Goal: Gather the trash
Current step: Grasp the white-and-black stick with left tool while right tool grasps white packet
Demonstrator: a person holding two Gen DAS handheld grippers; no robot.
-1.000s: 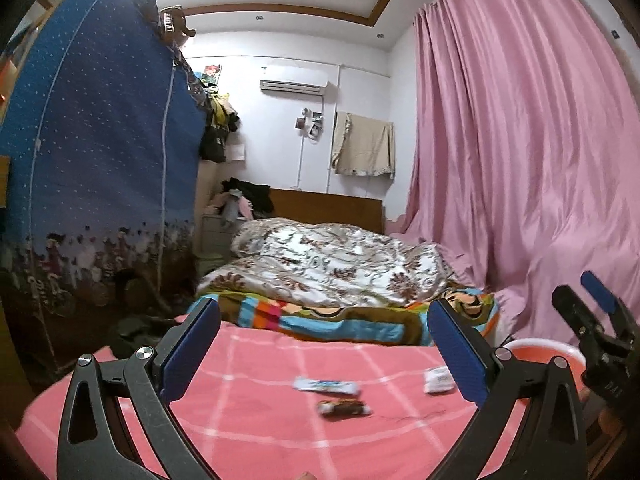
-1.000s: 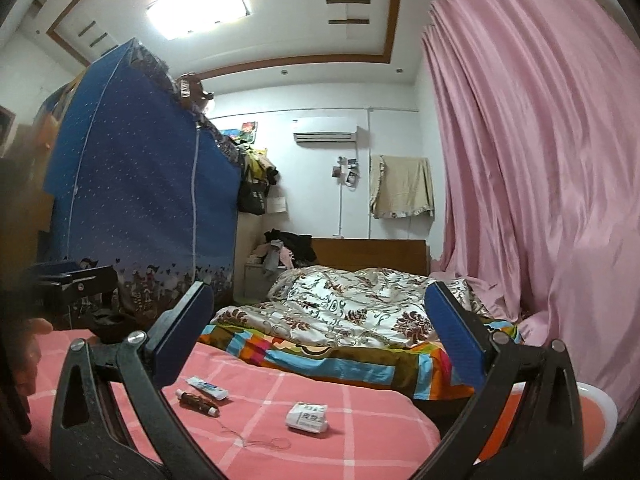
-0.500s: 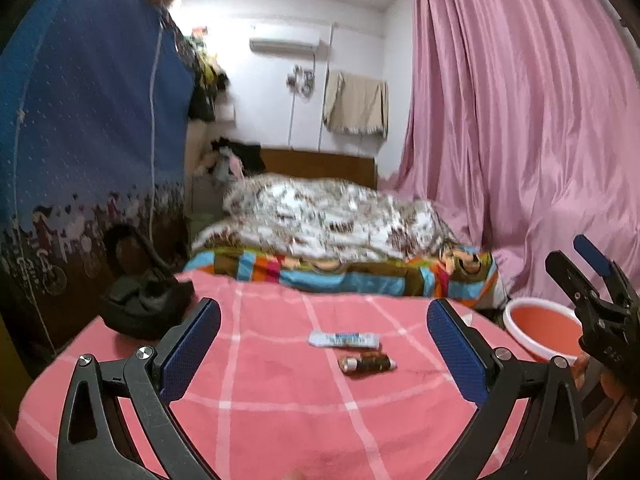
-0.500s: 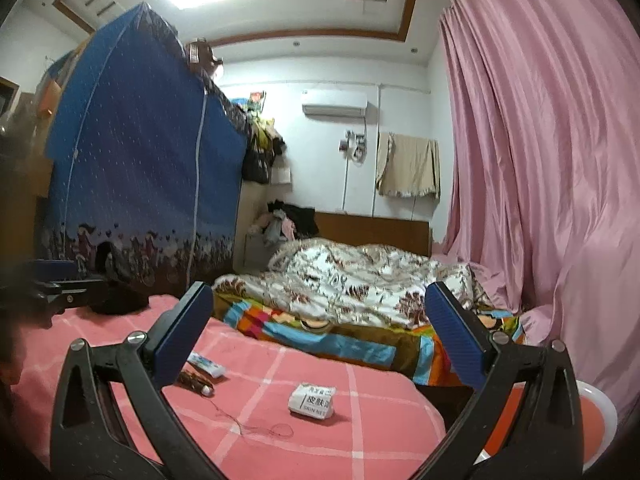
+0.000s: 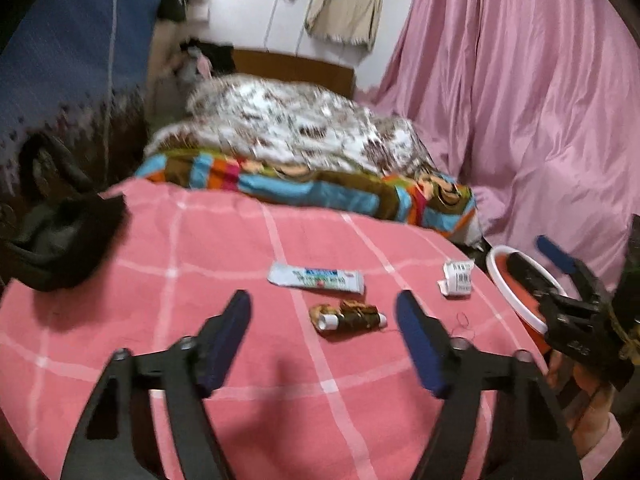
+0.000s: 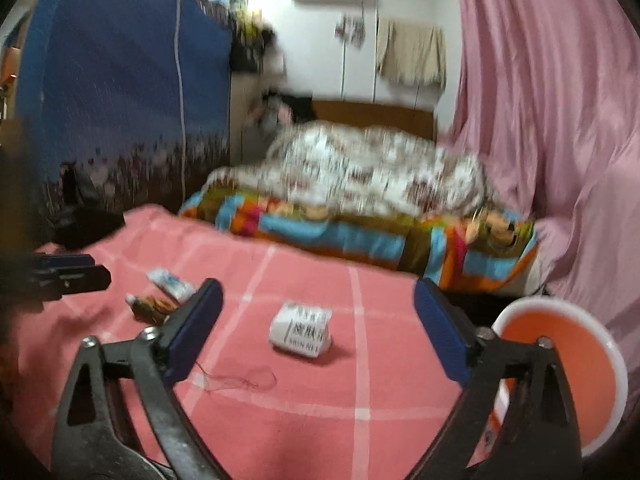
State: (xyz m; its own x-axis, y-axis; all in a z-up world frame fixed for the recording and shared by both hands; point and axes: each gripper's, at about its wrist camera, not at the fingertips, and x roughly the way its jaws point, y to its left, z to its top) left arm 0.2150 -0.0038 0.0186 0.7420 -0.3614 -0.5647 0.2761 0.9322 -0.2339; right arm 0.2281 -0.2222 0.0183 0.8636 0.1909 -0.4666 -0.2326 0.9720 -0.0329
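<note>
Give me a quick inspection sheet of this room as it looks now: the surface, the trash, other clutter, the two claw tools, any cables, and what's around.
Surface: pink checked cloth.
Job's things: flat wrapper; brown wrapper; white packet; red basin at the cloth's right edge, nothing seen inside.
Clutter: black bag on the far left; loose thread on the cloth.
Grippers: left gripper open, jaws just been closing, brown wrapper ahead of them, untouched; right gripper open, jaws just been closing, white packet between them, untouched.
Cables: nothing seen.
Surroundings: bed with patterned bedding, pink curtain, blue wardrobe.
</note>
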